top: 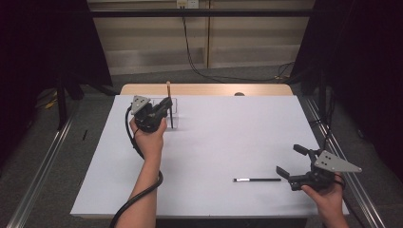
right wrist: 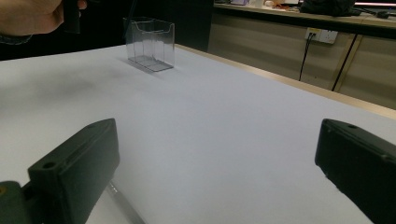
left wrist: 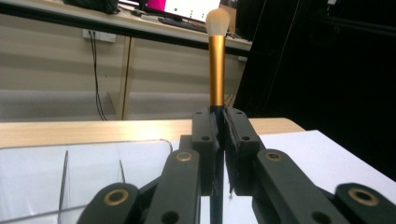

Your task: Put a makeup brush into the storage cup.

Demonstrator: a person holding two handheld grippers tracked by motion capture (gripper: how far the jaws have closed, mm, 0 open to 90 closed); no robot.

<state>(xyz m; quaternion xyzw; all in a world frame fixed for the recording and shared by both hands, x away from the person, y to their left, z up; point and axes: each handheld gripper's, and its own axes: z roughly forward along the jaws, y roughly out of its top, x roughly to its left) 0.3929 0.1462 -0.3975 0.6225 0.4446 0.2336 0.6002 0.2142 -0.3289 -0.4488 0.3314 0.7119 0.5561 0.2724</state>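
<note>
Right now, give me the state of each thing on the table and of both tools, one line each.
Left tool: shut on the makeup brush.
Makeup brush: held upright, bristles up, beside the clear organizer.
Clear organizer: upright on the table, compartments look empty.
Black pen: lying flat on the table, untouched.
Right tool: open, holding nothing, next to the black pen.

Left gripper point(left wrist: 219, 154) clamps black handle of makeup brush point(left wrist: 216, 70) — gold ferrule, pale bristles upright. Clear plastic organizer point(left wrist: 70, 172) just beside jaws, lower left — on white table sheet point(left wrist: 317, 154).
</note>
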